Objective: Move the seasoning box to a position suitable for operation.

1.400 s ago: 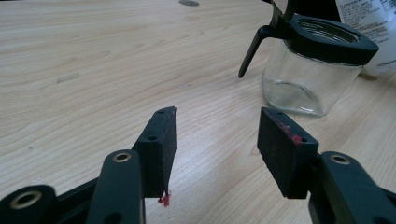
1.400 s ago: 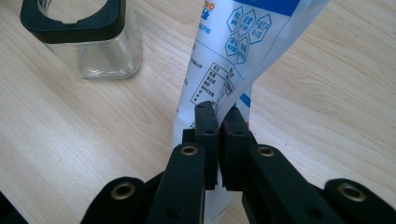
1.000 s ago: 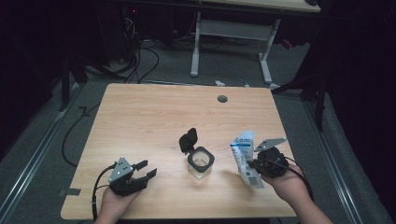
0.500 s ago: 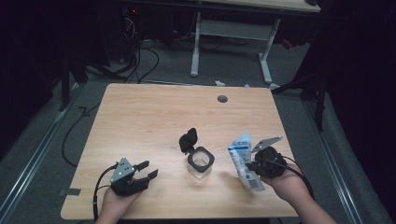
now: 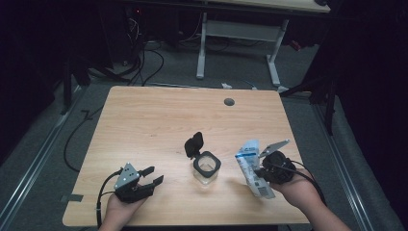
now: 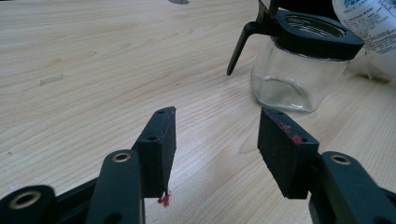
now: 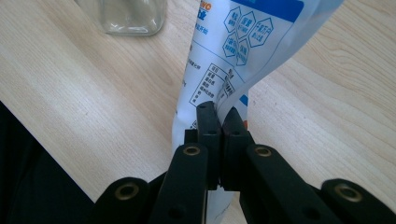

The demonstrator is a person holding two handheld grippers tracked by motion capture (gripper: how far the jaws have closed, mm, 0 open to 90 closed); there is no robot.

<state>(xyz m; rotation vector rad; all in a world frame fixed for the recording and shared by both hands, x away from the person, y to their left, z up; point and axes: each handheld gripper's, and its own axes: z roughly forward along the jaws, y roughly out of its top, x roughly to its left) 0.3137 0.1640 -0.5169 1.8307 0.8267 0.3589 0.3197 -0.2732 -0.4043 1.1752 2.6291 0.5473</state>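
One glass jar (image 5: pixel 207 168), empty with its black lid flipped open, stands near the table's (image 5: pixel 159 120) front edge. Right of it, the right gripper (image 5: pixel 263 169) pinches a white-blue pouch (image 5: pixel 251 166); left of it, the left gripper (image 5: pixel 150 175) gapes, holding nothing.

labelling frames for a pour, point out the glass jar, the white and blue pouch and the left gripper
glass jar (image 5: pixel 207 167), high view, on its black rim
white and blue pouch (image 7: pixel 233 51), right gripper view, on its printed face
left gripper (image 6: pixel 215 133), left gripper view, midway between its open fingers

A dim lab or recording room: a bare wooden table (image 5: pixel 159 120) on grey carpet (image 5: pixel 183 72), loose black cables (image 5: pixel 144 57) on the floor, a white-legged desk (image 5: pixel 240 33) behind.
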